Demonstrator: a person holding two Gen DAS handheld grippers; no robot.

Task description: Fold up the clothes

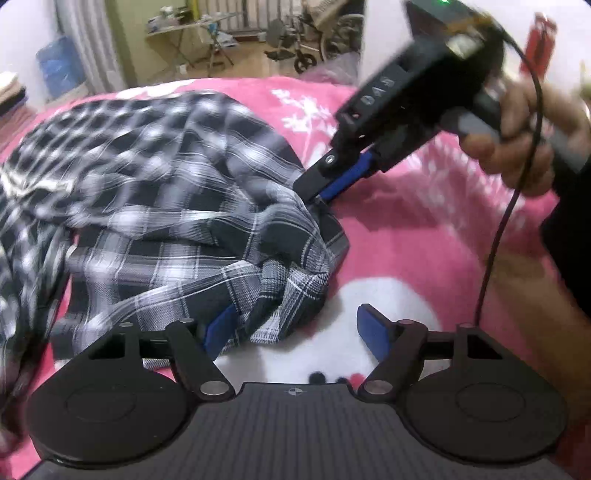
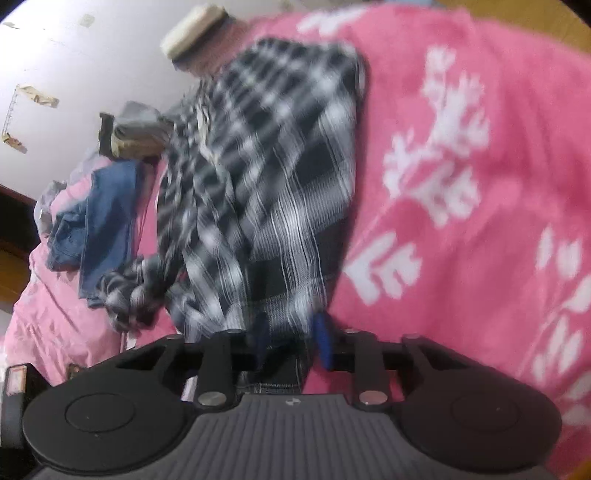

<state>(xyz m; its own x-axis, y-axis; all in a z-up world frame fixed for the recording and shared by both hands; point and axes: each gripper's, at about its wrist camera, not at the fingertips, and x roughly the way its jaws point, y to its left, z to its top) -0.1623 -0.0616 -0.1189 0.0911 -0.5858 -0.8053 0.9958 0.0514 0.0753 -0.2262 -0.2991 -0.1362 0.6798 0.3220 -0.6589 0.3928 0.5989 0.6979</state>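
A black-and-white plaid shirt (image 1: 177, 192) lies crumpled on a pink blanket with white patterns (image 1: 424, 229). My left gripper (image 1: 297, 332) is open just above the blanket, its blue pads wide apart. A fold of the shirt drapes over the left pad (image 1: 221, 330). In the left wrist view my right gripper (image 1: 317, 195) comes in from the upper right, held by a hand (image 1: 517, 125), and pinches the shirt's edge. In the right wrist view the right gripper (image 2: 291, 338) is shut on the plaid shirt (image 2: 266, 177), which stretches away from it, blurred by motion.
Blue jeans (image 2: 107, 221) and other piled clothes (image 2: 136, 133) lie at the blanket's far side by a white wall. A black cable (image 1: 498, 240) hangs from the right gripper. Beyond the bed stand a blue water jug (image 1: 59, 66), a folding table (image 1: 184, 33) and a wheeled frame (image 1: 295, 44).
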